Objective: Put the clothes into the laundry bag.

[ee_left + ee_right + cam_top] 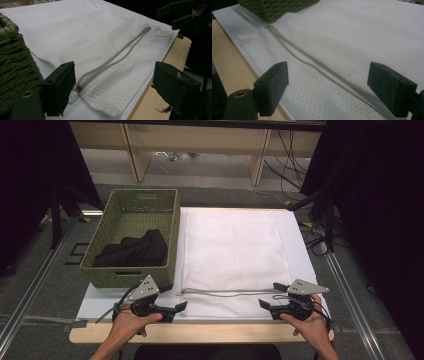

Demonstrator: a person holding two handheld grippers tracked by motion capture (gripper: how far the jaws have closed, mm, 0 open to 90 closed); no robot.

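Observation:
A white mesh laundry bag (232, 252) lies flat on a white sheet. Its grey zipper (225, 293) runs along the near edge and gapes slightly. In the left gripper view the zipper (112, 60) runs away from a white pull (75, 93) close to the left jaw. My left gripper (173, 297) is open at the bag's near left corner, with nothing between its jaws (112, 90). My right gripper (272, 295) is open at the near right corner, and the zipper (312, 62) crosses under its spread jaws (327, 92) without touching them.
A green woven basket (112, 270) holding a black cloth (135, 250) stands to the left of the bag, touching the sheet. The wooden table edge (210, 330) runs just in front of the hands. Black drapes, cables and floor rails surround the table.

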